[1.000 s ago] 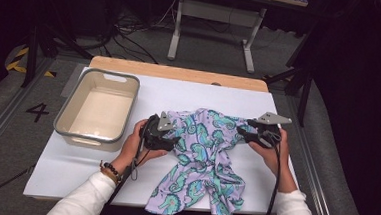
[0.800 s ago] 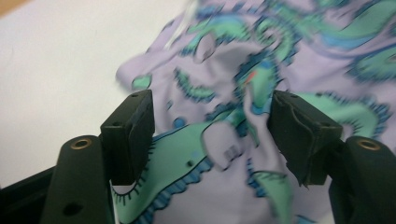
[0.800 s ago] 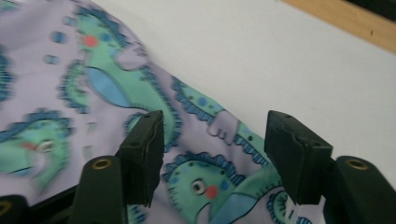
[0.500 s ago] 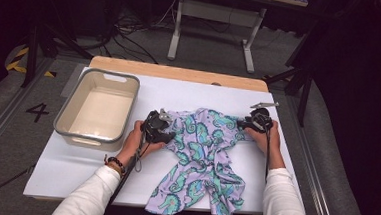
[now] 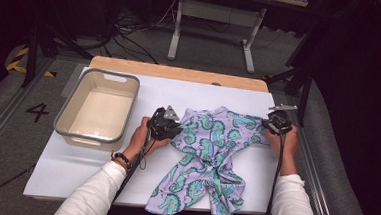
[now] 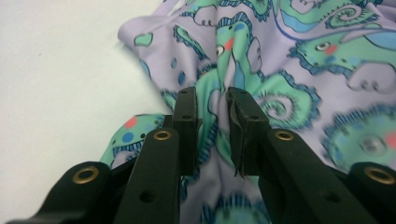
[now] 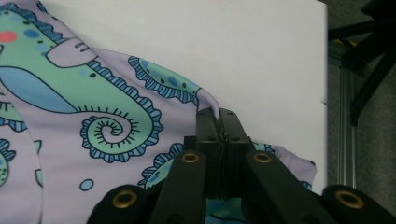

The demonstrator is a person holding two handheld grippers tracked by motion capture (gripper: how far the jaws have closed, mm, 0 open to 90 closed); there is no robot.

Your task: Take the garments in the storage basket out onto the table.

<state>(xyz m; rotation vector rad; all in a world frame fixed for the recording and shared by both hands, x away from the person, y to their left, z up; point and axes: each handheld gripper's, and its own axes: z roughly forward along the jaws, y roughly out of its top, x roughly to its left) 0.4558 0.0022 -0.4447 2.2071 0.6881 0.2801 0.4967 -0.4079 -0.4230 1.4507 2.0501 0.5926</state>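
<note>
High view: a small lilac garment printed with green seahorses (image 5: 208, 158) lies rumpled on the white table cover (image 5: 74, 170), from the middle of the frame down to its lower edge. The left gripper (image 5: 173, 130) sits at the garment's left edge, the right gripper (image 5: 270, 127) at its far right tip. A grey plastic bin (image 5: 98, 109) stands at middle left, well apart from the cloth.

Left gripper view: the two black jaws stand a narrow gap apart with a raised fold of the seahorse fabric (image 6: 212, 100) between them. They have just been closing, and the pads appear to pinch the ridge, though a little daylight remains on either side of it.

Right gripper view: the jaws have just been closing and now meet flat against each other, clamped on the thin hem of the garment (image 7: 208, 100) where it peaks at centre frame; bare white cover fills the upper part, the table's edge (image 7: 325, 93) the right.

Judging by its folds, the cloth is light, limp and thin. It will drape and stretch rather than hold shape, and a shallow pinch may slip off. The two outer edges, as gripped here, look like the sensible places to hold it for lifting or spreading flat.
</note>
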